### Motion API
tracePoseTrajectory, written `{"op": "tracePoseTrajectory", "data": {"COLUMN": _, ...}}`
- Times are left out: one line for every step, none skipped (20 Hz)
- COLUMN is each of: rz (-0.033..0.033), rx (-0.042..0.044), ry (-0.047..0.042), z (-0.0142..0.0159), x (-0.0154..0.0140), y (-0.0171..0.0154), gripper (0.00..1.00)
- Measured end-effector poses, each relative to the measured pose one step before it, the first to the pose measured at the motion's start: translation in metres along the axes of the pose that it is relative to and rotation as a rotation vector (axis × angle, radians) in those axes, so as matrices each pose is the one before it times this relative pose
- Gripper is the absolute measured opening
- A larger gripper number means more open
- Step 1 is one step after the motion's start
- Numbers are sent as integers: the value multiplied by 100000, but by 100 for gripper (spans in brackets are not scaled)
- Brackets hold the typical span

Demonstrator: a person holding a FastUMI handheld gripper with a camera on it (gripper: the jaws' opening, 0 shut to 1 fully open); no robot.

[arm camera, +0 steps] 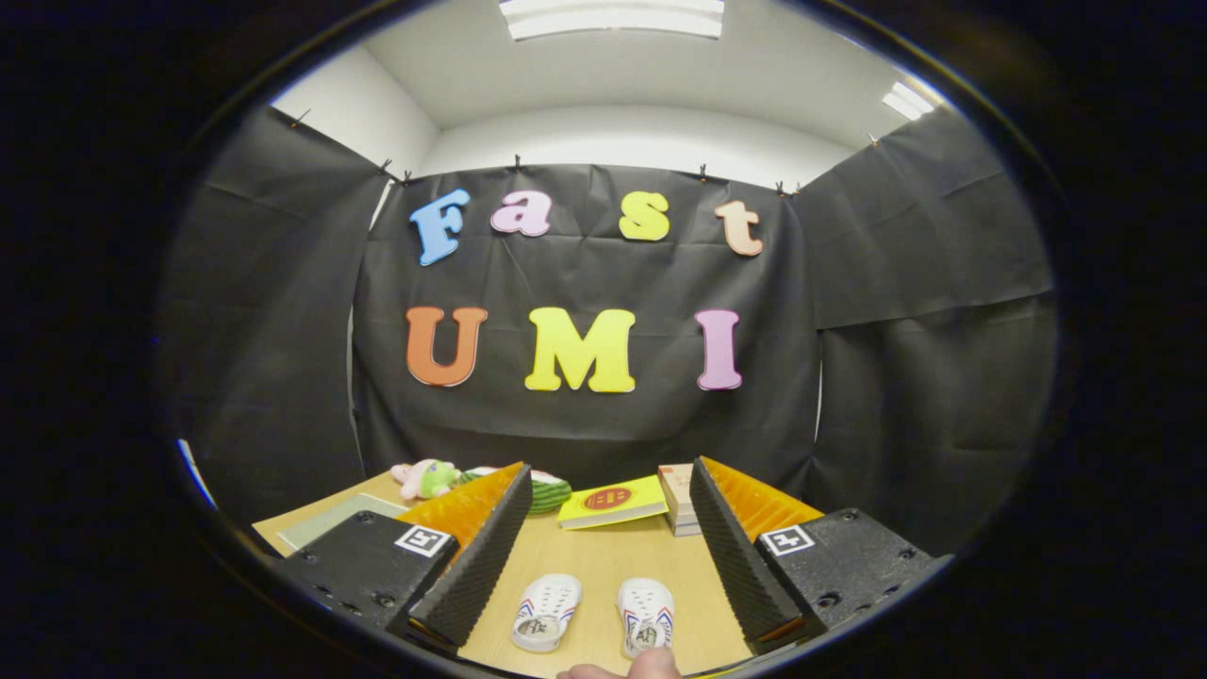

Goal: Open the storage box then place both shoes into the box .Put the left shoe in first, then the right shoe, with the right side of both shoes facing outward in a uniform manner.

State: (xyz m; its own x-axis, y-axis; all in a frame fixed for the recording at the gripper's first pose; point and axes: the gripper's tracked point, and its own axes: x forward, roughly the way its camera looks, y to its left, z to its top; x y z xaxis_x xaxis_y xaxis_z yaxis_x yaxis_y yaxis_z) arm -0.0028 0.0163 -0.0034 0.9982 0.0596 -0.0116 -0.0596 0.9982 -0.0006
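Two small white shoes with blue and red stripes stand side by side on the wooden table, toes pointing away from me. The left one point(545, 611) and the right one point(646, 616) lie low between my two fingers. My gripper point(608, 483) hangs above the table, open wide, with nothing between its fingers. A person's fingertip point(651, 666) touches the heel of the right-hand shoe.
At the table's far edge lie a yellow book point(613, 502) and a stack of books point(677, 498) beside it. A pink and green plush toy point(424, 477) and a green striped thing point(549, 492) sit beyond the left finger. A pale mat point(330, 519) lies at the left.
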Motion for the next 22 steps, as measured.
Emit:
{"op": "tracePoseTrajectory", "data": {"rz": 226, "rx": 258, "ry": 242, "z": -136, "x": 86, "y": 59, "gripper": 100}}
{"op": "tracePoseTrajectory", "data": {"rz": 849, "rx": 275, "ry": 374, "z": -96, "x": 75, "y": 162, "gripper": 100}}
{"op": "tracePoseTrajectory", "data": {"rz": 1283, "rx": 364, "ry": 603, "z": -267, "x": 3, "y": 227, "gripper": 100}}
{"op": "tracePoseTrajectory", "data": {"rz": 1550, "rx": 290, "ry": 518, "z": -160, "x": 150, "y": 229, "gripper": 100}}
{"op": "tracePoseTrajectory", "data": {"rz": 1042, "rx": 521, "ry": 274, "z": -207, "x": 132, "y": 90, "gripper": 100}}
{"op": "tracePoseTrajectory", "data": {"rz": 1032, "rx": 215, "ry": 692, "z": -139, "x": 121, "y": 71, "gripper": 100}}
{"op": "tracePoseTrajectory", "data": {"rz": 1371, "rx": 303, "ry": 434, "z": -310, "x": 129, "y": 218, "gripper": 100}}
{"op": "tracePoseTrajectory", "data": {"rz": 1515, "rx": 192, "ry": 846, "z": -253, "x": 262, "y": 298, "gripper": 100}}
{"op": "tracePoseTrajectory", "data": {"rz": 2345, "rx": 369, "ry": 1016, "z": -427, "x": 224, "y": 450, "gripper": 100}}
{"op": "tracePoseTrajectory", "data": {"rz": 2880, "rx": 543, "ry": 1560, "z": -519, "x": 330, "y": 588, "gripper": 100}}
{"op": "tracePoseTrajectory", "data": {"rz": 3127, "rx": 744, "ry": 1634, "z": -787, "x": 323, "y": 529, "gripper": 100}}
{"op": "tracePoseTrajectory", "data": {"rz": 2702, "rx": 1000, "ry": 1849, "z": -688, "x": 385, "y": 352, "gripper": 100}}
{"op": "tracePoseTrajectory", "data": {"rz": 3138, "rx": 871, "ry": 2170, "z": -880, "x": 478, "y": 380, "gripper": 100}}
{"op": "tracePoseTrajectory", "data": {"rz": 2901, "rx": 880, "ry": 2625, "z": -846, "x": 375, "y": 418, "gripper": 100}}
{"op": "tracePoseTrajectory", "data": {"rz": 3409, "rx": 1213, "ry": 2989, "z": -1013, "x": 689, "y": 467, "gripper": 100}}
{"op": "tracePoseTrajectory", "data": {"rz": 3926, "rx": 1267, "ry": 2947, "z": -854, "x": 520, "y": 584, "gripper": 100}}
{"op": "tracePoseTrajectory", "data": {"rz": 4410, "rx": 2132, "ry": 3067, "z": -1082, "x": 594, "y": 810, "gripper": 100}}
{"op": "tracePoseTrajectory", "data": {"rz": 4295, "rx": 2317, "ry": 3528, "z": -948, "x": 502, "y": 644, "gripper": 100}}
{"op": "tracePoseTrajectory", "data": {"rz": 4764, "rx": 3284, "ry": 3805, "z": -1253, "x": 692, "y": 641, "gripper": 100}}
{"op": "tracePoseTrajectory", "data": {"rz": 4574, "rx": 3868, "ry": 3686, "z": -934, "x": 573, "y": 547, "gripper": 100}}
{"op": "tracePoseTrajectory", "data": {"rz": 4106, "rx": 3577, "ry": 3357, "z": -1009, "x": 694, "y": 429, "gripper": 100}}
{"op": "tracePoseTrajectory", "data": {"rz": 4010, "rx": 3805, "ry": 3225, "z": -897, "x": 772, "y": 297, "gripper": 100}}
